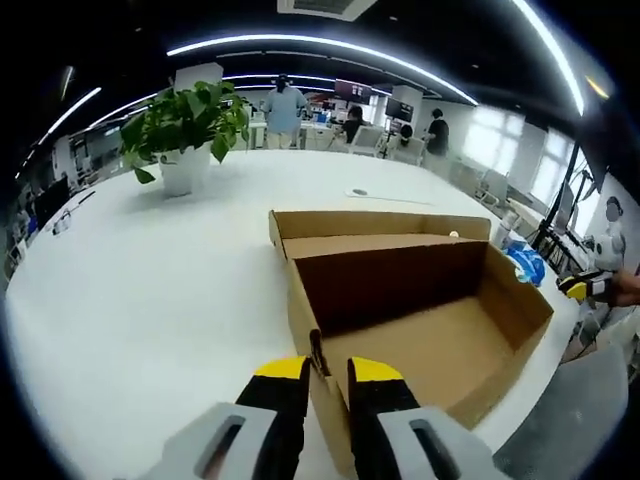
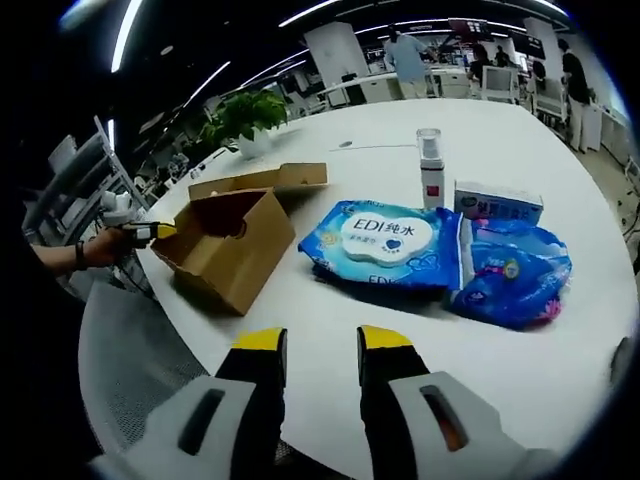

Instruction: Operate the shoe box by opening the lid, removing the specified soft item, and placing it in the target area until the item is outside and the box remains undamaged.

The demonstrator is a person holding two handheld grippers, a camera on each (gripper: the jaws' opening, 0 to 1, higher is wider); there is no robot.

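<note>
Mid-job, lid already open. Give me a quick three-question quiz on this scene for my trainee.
1. True or false: the shoe box has an item lying inside it.
2. What sits between the jaws of the left tongs? A) the box's near wall B) a plant leaf C) a bottle
3. In the right gripper view, are the right tongs open or shut?

Key: 1 false, the box is empty; 2 A; 3 open, with nothing in them.

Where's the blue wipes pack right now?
In the right gripper view the blue wipes pack lies flat on the white table, outside and right of the open shoe box, with the spray bottle just behind it.
</note>
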